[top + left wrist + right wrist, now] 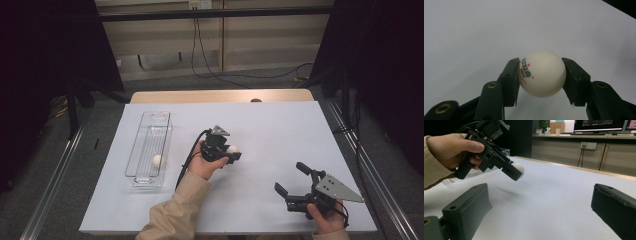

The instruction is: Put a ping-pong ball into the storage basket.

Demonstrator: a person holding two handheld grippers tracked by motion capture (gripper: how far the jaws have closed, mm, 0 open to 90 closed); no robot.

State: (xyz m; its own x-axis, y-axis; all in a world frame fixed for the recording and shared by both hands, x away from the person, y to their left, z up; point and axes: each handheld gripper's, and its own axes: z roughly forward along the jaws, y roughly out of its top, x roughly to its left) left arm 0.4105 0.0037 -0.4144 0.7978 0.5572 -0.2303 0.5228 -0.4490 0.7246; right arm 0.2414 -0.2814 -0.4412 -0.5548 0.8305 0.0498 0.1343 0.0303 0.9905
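Note:
A white ping-pong ball (541, 73) with red and dark print sits clamped between the two black jaws of my left gripper (541, 75). From above, that left gripper (232, 152) hovers over the middle of the white table sheet (270, 130) with the ball (232, 149) at its tip. The right gripper view also catches the ball (519, 168), lifted off the sheet. My right gripper (291, 177) rests near the front right of the table, jaws wide apart and empty. A second white ball (157, 160) lies inside a clear plastic tray (148, 146) at the left.
The clear tray is long and narrow, left of the left gripper. A black cable (187, 157) trails from the left gripper toward the person's sleeve. Metal rails (52, 175) run along both table sides, and dark curtains stand behind.

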